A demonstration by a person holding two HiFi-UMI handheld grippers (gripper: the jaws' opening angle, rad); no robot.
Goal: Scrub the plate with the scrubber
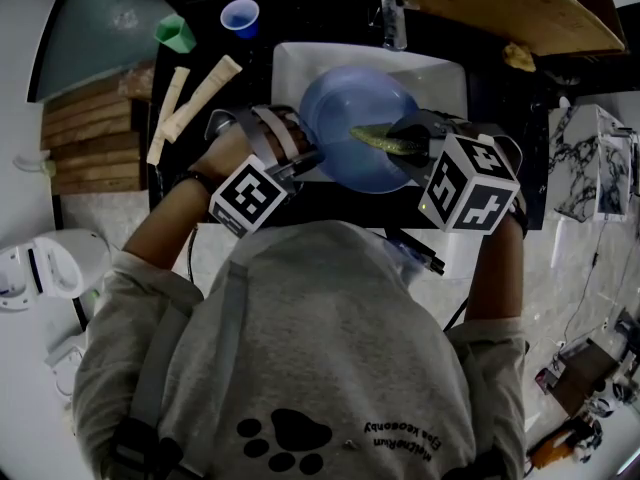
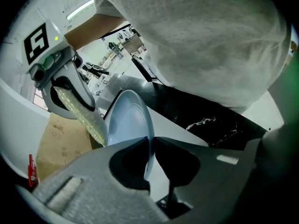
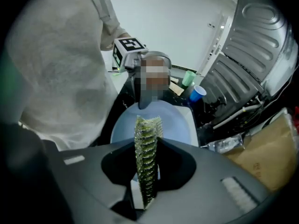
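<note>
A pale blue plate (image 1: 350,133) is held tilted over the white sink (image 1: 290,63). My left gripper (image 1: 305,163) is shut on the plate's near rim; in the left gripper view the plate's edge (image 2: 148,146) runs between the jaws, which pinch it. My right gripper (image 1: 415,148) is shut on a yellow-green scrubber (image 1: 385,140) that lies against the plate's face. In the right gripper view the scrubber (image 3: 147,162) stands upright between the jaws, with the plate (image 3: 180,127) behind it. From the left gripper view the scrubber (image 2: 81,113) touches the plate's left side.
A blue cup (image 1: 240,16) and a green cup (image 1: 176,32) stand behind the sink on the dark counter. Two pale sticks (image 1: 200,98) lie to the left. A cardboard box (image 1: 520,8) sits at the back right. A white kettle (image 1: 45,263) is at lower left.
</note>
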